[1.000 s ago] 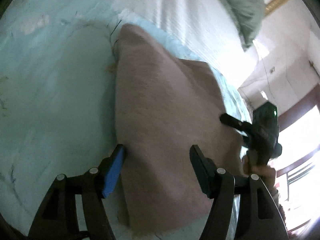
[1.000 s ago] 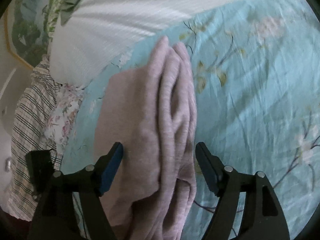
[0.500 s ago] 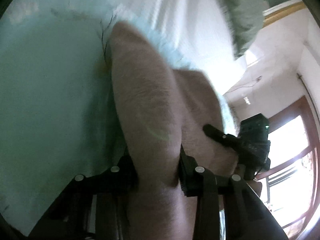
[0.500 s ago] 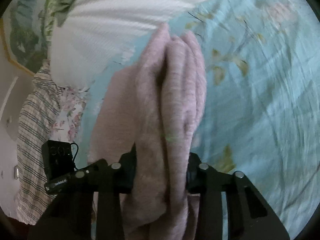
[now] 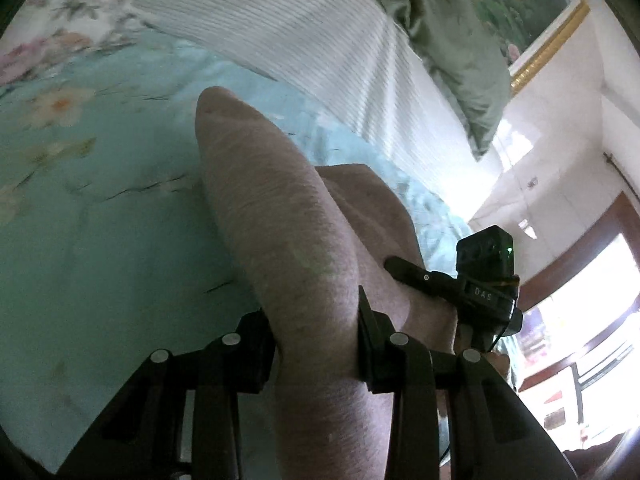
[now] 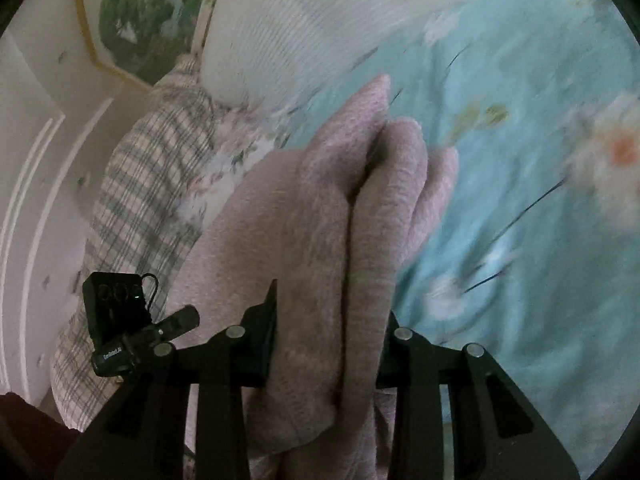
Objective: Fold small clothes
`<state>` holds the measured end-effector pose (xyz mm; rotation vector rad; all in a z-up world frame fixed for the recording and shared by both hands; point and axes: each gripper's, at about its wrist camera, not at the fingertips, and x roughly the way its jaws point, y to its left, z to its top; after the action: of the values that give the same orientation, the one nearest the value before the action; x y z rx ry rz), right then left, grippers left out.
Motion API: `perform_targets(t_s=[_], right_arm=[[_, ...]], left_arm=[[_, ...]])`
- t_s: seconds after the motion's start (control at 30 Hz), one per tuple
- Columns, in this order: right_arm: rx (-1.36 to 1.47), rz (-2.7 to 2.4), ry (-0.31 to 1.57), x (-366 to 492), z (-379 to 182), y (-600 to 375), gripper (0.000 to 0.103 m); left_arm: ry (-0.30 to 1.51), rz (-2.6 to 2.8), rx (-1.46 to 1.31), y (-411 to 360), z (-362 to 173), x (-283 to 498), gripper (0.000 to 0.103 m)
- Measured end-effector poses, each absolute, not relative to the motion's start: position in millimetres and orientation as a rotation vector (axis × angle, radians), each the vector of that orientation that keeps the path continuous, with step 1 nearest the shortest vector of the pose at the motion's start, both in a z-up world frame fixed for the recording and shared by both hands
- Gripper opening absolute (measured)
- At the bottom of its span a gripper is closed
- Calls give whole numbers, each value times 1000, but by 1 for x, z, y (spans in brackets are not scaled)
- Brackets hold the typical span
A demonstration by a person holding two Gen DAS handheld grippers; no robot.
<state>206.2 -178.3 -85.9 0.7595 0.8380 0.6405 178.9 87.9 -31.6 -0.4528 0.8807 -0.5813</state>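
A dusty-pink knit garment (image 5: 280,216) lies on a light-blue floral bedsheet (image 5: 100,200). My left gripper (image 5: 316,340) is shut on a bunched fold of one edge and holds it raised off the bed. My right gripper (image 6: 332,344) is shut on the thick folded layers of the same pink garment (image 6: 360,208) at the other edge. Each gripper shows in the other's view: the right one at the right in the left wrist view (image 5: 472,284), the left one at the lower left in the right wrist view (image 6: 132,328).
A white ribbed pillow (image 5: 320,28) and a green pillow (image 5: 452,40) lie at the head of the bed. A plaid cloth (image 6: 132,184) lies beside the white pillow (image 6: 304,24). A framed picture (image 5: 532,8) hangs on the wall. A bright window (image 5: 592,320) is at right.
Both grippers went from open around the garment's edges to shut on the cloth. They have since lifted the gripped folds up off the sheet.
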Motion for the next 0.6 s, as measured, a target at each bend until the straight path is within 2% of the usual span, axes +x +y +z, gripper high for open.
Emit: perform_targets(t_s=[0.13,0.17,0.2,0.3,0.33,0.4,0.5,0.6], right_arm=[[748,629,909,208,-108,-154,36],[733,610,934,208,-113,-151,37],[717,588,958,208,-118,-148,41],[717,549,973,202,-122,-149,51],[707,528,977,200,-120,-152,61],[675,476,972,195,-112,-157,73],[632,395,926,188,-89,-169,73],[593,360,839,187,-61,-172,73]], left_arm=[[991,-505,-438,103,-71,175,36],[1011,-485,-424,104,-80,174,40],[1021,-464,-414,104,-89,173,47],[1030,-444,-438,113,-92,168,60],[1027,-438,-442,116,-88,168,61],[1006,-432,-441,125,-80,165,62],[931,-401,-416,139,-58,160,62],[849,-392,-406,147,-38,155,56]])
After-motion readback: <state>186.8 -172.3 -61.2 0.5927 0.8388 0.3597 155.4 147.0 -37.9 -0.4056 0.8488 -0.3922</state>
